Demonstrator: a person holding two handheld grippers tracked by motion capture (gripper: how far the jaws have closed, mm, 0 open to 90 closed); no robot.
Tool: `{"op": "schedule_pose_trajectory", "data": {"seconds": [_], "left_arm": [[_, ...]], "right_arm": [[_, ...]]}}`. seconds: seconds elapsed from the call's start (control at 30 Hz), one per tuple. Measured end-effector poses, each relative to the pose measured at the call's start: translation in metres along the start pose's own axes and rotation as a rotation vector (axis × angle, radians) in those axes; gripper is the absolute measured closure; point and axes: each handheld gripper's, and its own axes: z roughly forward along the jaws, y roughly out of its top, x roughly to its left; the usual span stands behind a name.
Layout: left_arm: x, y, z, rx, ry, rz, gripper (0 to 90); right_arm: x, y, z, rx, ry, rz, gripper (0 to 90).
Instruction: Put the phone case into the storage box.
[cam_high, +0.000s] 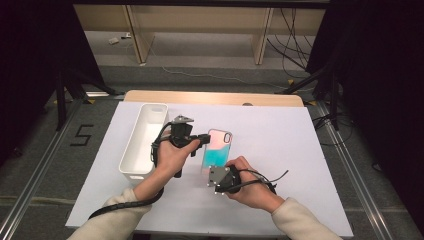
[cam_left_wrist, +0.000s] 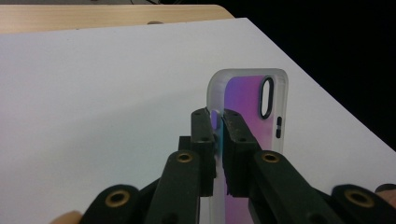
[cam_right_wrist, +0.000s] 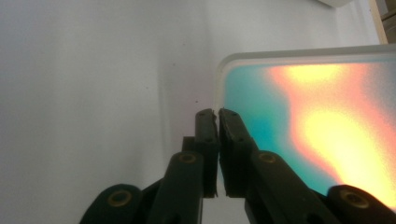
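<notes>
With both my left gripper (cam_left_wrist: 217, 122) and right gripper (cam_right_wrist: 215, 116) clenched on the clear iridescent plastic phone case (cam_high: 218, 148), the grasp is done, but moving it to the white rectangular bin (cam_high: 131, 170) seems left.

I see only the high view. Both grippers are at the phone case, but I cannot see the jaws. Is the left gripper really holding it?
Observer: Yes. In the left gripper view the left gripper is shut on the side wall of the phone case, below the camera cutout.
Operator: And the right one?
Observer: The right gripper is shut on the case's clear edge, near a rounded corner at the teal end.
Operator: Is the case flat on the table?
Observer: Hard to tell. In the left gripper view its far end seems close to the white sheet, but contact is not clear.
</notes>
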Motion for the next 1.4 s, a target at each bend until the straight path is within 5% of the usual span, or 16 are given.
{"op": "schedule_pose_trajectory", "data": {"seconds": [0.07,0.23,0.63,1.4], "left_arm": [[0.001,-0.002,0.0,-0.003,-0.002,-0.002,84.2],[0.005,-0.006,-0.002,-0.011,-0.007,0.016,84.2],[0.008,-0.009,-0.01,-0.042,0.014,0.046,84.2],[0.021,-0.01,-0.044,-0.134,0.019,0.09,84.2]], "right_arm": [[0.001,-0.001,0.0,-0.011,0.009,0.066,78.6],[-0.009,-0.006,-0.004,-0.058,-0.008,0.087,66.2],[-0.022,-0.021,-0.023,-0.229,-0.047,0.333,36.3],[-0.036,-0.065,-0.055,-0.424,-0.11,0.596,25.2]]}}
